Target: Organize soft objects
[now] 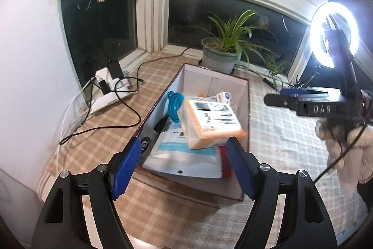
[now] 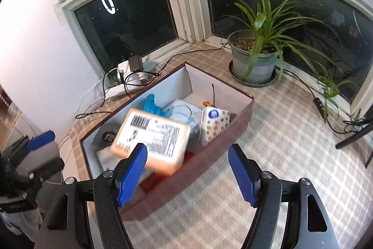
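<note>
Both jaws, left gripper (image 1: 184,165) and right gripper (image 2: 187,173), stand wide open and hold nothing; one box (image 1: 247,113), free worktop (image 2: 279,144) beside.

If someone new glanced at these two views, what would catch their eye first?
Probably the orange tissue pack, lying tilted on top of the clutter in the open box at the centre of the checked tablecloth. Next, the glaring ring light at the right edge of the left wrist view, and the potted plant by the dark window behind the box.
</note>
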The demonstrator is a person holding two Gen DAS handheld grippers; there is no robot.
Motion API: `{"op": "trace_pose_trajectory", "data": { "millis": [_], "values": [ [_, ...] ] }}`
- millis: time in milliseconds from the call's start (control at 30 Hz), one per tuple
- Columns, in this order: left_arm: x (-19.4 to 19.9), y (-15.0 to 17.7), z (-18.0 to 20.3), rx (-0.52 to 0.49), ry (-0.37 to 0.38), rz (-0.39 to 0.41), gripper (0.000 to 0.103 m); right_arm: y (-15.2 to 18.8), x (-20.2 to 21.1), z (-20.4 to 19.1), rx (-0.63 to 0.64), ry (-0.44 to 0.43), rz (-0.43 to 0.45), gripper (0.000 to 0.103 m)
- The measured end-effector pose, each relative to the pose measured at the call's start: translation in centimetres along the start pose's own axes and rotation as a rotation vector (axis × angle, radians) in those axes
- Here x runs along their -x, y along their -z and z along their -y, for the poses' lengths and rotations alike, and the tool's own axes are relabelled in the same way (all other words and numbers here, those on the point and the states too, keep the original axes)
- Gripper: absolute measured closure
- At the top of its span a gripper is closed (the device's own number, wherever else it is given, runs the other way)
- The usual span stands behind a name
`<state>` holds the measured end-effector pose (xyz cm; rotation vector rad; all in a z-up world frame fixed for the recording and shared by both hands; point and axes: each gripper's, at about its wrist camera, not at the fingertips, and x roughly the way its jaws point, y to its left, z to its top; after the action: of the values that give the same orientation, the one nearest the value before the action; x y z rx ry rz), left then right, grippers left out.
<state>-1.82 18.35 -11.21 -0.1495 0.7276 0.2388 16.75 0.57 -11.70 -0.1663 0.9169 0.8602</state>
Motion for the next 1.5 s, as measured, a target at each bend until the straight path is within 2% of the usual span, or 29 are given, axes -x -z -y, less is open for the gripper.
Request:
{"op": "trace_pose_trajectory", "data": {
  "millis": [400, 633, 700, 800, 1133, 1500],
  "values": [
    [5.0, 1.7, 5.1, 0.004, -0.013, 0.065, 0.028, 6.2, 7.6, 1.5, -0.018, 0.050, 0.065, 0.033],
    [7.7, 2.7, 8.0, 0.005, -0.022, 0.102, 0.028, 9.1, 12.1, 1.9, -0.003, 0.098, 0.123, 0.027],
    [8.5, 2.9, 8.7, -0.006, -0.033, 0.116, 0.023, 9.9, 13.2, 1.8, 0.009, 0.113, 0.137, 0.026],
    [9.5, 3.3, 9.3, -0.004, -0.032, 0.131, 0.022, 11.0, 14.5, 1.5, 0.017, 0.121, 0.158, 0.025],
    [11.5, 4.4, 10.4, 0.012, -0.038, 0.143, 0.022, 13.9, 17.0, 1.0, -0.004, 0.116, 0.206, 0.016],
    [11.5, 4.7, 10.9, 0.016, -0.041, 0.145, 0.022, 14.9, 17.7, 1.1, 0.006, 0.133, 0.214, 0.015]
  ]
}}
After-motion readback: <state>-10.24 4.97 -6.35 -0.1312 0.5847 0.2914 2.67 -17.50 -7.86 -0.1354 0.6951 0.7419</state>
